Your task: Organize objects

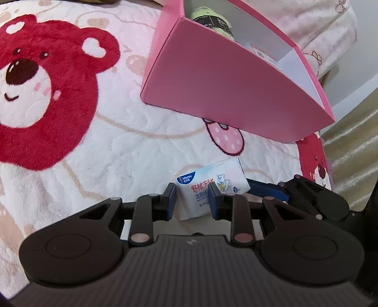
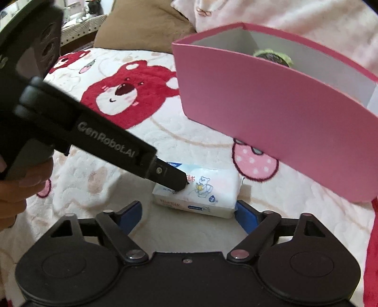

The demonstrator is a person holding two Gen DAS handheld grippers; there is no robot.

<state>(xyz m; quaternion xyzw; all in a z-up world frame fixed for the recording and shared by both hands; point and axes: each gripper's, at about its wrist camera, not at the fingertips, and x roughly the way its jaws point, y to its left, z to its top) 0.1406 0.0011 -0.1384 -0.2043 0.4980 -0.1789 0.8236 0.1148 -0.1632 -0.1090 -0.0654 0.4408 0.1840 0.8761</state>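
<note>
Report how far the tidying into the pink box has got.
Done: a green-wrapped item and a labelled white item already lie inside the pink box. In hand: the left gripper is shut on the wet-wipes pack, which rests on the bear blanket; the right gripper stands open just behind it. Left: lifting the pack into the box. No other loose item shows.

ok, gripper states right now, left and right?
Left gripper: shut on the wipes pack, which lies on the bear blanket.
Right gripper: open, jaws either side of the same pack, not pressing it.
</note>
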